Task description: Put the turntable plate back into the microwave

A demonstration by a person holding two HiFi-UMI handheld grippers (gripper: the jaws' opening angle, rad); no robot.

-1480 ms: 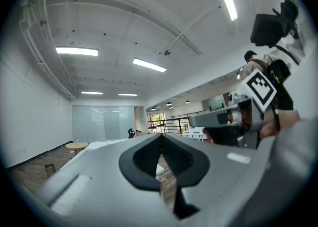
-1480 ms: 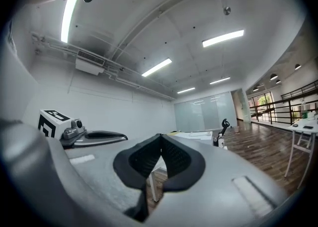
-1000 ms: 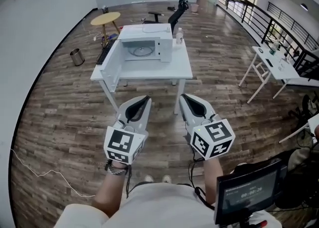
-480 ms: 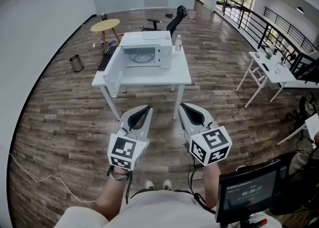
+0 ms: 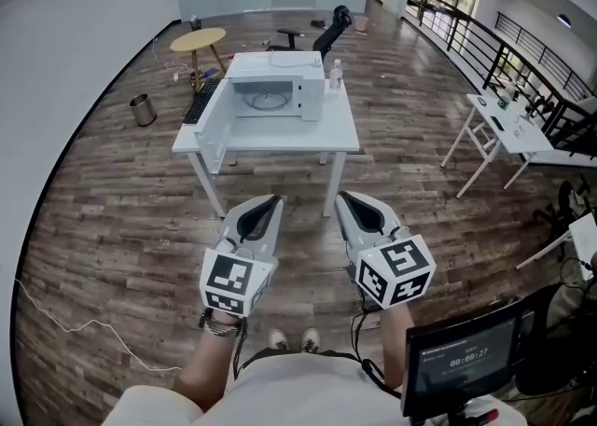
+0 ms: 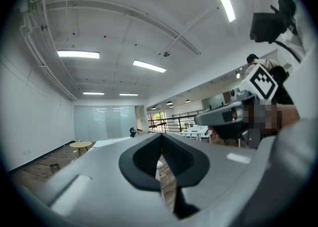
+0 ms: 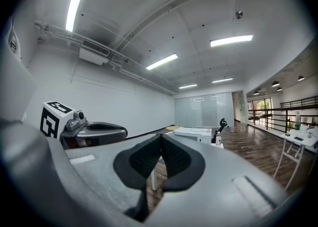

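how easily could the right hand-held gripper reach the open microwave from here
Probably not yet: the right hand-held gripper is well short of the microwave on the white table. Only wooden floor lies between, so stepping closer should do.

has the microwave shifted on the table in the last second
No. The microwave stays at the back of the white table, bottle next to it, same as before.

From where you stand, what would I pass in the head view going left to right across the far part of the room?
metal bin → open microwave → clear bottle → white desk by the railing
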